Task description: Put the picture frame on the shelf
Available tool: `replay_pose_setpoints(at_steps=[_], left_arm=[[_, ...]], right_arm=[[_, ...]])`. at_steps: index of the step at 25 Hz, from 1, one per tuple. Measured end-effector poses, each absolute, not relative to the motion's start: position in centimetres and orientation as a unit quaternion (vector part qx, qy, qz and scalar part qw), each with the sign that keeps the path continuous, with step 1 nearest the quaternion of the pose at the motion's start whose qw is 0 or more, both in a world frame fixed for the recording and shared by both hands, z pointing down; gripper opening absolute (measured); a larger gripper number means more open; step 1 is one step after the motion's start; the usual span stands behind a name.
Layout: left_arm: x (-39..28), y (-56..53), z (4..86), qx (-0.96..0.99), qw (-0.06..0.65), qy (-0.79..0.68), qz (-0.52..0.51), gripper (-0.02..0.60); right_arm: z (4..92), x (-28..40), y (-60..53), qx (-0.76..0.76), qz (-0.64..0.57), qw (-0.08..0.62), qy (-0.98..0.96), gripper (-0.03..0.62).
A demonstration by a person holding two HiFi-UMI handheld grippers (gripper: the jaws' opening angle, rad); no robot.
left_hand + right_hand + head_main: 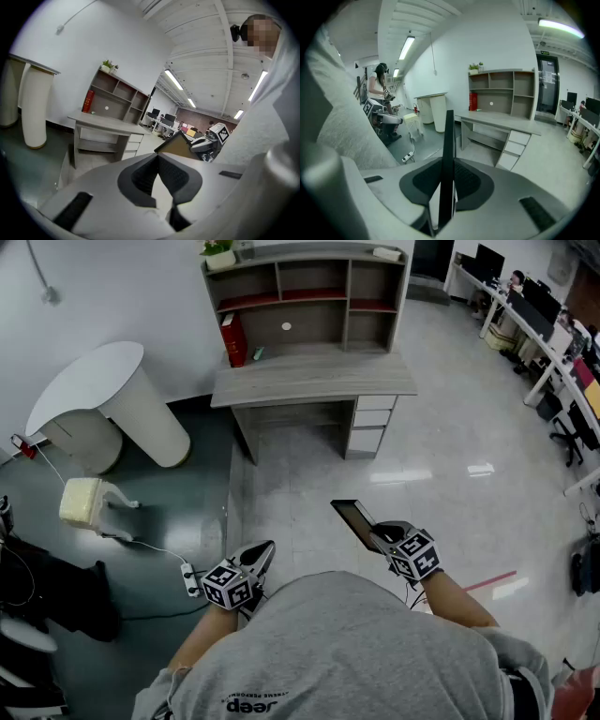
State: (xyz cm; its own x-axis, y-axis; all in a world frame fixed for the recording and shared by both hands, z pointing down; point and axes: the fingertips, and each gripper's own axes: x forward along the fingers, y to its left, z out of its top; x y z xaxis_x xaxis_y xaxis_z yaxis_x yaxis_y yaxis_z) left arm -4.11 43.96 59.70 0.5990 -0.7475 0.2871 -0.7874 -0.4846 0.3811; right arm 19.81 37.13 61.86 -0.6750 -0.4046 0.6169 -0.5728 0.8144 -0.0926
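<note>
My right gripper (375, 532) is shut on a black picture frame (354, 519), held out in front of me above the floor. Seen edge-on in the right gripper view, the picture frame (448, 168) stands upright between the pads. The left gripper (264, 554) is shut with nothing in it, low at my left side. From the left gripper view the frame (176, 145) shows its brown back beside the right gripper (206, 146). The grey shelf unit (305, 296) stands on a desk (314, 379) against the far wall, some way ahead.
A red book (234, 339) and a small plant (217, 253) sit in and on the shelf unit. A white rounded table (103, 399) stands at left, with a stool (89, 502) and a power strip (190, 577) on the floor. Office desks (534, 324) line the right.
</note>
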Motion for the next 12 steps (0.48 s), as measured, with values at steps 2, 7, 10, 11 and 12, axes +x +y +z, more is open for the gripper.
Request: replay_pose_setpoints(at_steps=[2,7,10,11,12], left_arm=[[-4.1,43.9,59.6,0.861,0.242,-0.445,0.042,0.011],[-3.4,43.8,59.7,0.862,0.241,-0.444,0.046,0.011],[-2.7,43.4,59.5,0.863,0.240,-0.443,0.047,0.011],[-2.5,43.3,59.4,0.863,0.239,-0.443,0.047,0.011],[-2.3,43.2,59.4,0.863,0.239,-0.442,0.048,0.009]], right_arm=[[61.8,19.8,37.1,0.271,0.141,0.299,-0.904,0.086],[62.0,20.6,37.1,0.272,0.143,0.296,-0.905,0.086],[61.9,21.2,36.8,0.271,0.143,0.295,-0.905,0.086],[61.9,21.4,36.8,0.271,0.144,0.294,-0.905,0.086],[61.9,21.7,36.7,0.271,0.147,0.293,-0.905,0.086]])
